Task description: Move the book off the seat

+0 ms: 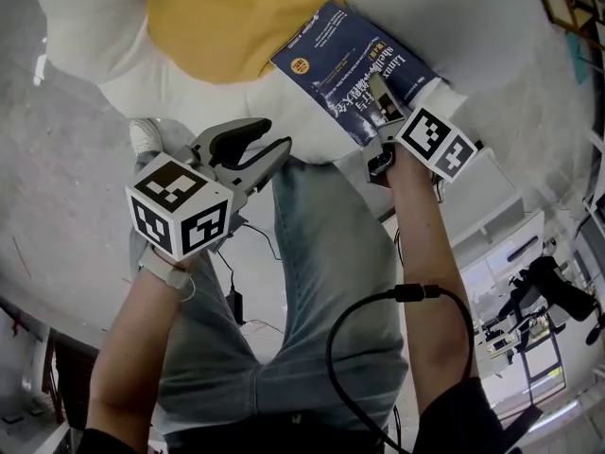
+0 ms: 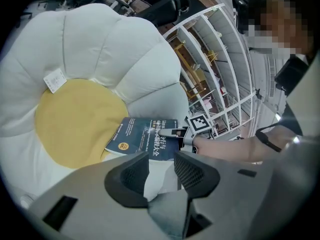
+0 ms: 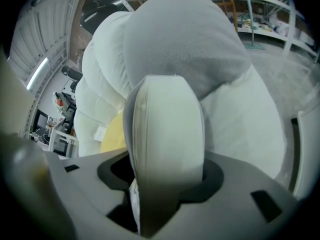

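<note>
Gripping the book [image 1: 354, 60] with your right tongs [image 1: 376, 97]: one jaw lies on the dark blue cover, the other is under it, and the page edge fills the gap in the right gripper view. Book lies on the white cushion seat [image 1: 104, 26], on a front petal just beside the yellow centre [image 1: 236, 8], with the near corner over the seat's edge. Your left tongs [image 1: 269, 149] are released, with a narrow gap and nothing between the jaws, held near the seat's front edge, apart from the book.
</note>
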A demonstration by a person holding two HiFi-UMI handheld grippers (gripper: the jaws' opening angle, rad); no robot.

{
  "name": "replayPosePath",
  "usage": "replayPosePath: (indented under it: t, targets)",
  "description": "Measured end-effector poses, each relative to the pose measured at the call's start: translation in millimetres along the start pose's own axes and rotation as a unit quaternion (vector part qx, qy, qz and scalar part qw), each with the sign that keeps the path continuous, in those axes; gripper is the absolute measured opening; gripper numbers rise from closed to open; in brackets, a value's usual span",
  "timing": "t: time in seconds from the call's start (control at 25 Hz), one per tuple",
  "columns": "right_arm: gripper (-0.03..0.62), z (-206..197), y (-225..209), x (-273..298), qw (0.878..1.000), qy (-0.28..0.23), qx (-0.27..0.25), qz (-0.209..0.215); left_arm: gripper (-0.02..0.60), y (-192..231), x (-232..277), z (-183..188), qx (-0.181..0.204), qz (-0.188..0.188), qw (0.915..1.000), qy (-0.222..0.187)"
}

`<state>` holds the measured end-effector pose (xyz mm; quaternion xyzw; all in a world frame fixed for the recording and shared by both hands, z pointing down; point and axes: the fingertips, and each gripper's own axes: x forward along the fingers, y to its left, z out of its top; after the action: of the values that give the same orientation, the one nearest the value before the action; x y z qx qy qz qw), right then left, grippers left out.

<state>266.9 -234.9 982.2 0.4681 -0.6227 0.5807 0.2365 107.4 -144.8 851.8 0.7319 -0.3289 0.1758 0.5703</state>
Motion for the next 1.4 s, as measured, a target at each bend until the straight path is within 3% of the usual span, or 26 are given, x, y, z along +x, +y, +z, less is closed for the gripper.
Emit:
replayPosePath:
  t: [0.52, 0.76, 0.96, 1.24, 1.4]
  targets:
    - [0.178, 2, 25, -17, 0.998, -0.015, 0.055, 0.021, 0.138, -1, -30, -1, 0.001, -0.002, 1.0000, -0.010]
    - [0.172, -2, 51, -34, 0.997, -0.039, 0.044, 0.044, 0.138, 4, -53, -7, 0.002, 0.003, 0.9999, -0.016]
    - [0.170, -7, 69, -55, 0.989, -0.061, 0.112, 0.070, 0.138, 5, -70, -15, 0.001, 0.002, 0.9998, -0.018]
    - [0.170, -34, 122, -93, 0.974, -0.083, 0.150, 0.151, 0.144, 17, -108, -33, -0.033, -0.003, 0.9982, -0.051]
    - [0.170, -30, 184, -133, 0.961, -0.088, 0.154, 0.213, 0.177, 4, -147, -8, -0.102, -0.036, 0.9884, -0.107]
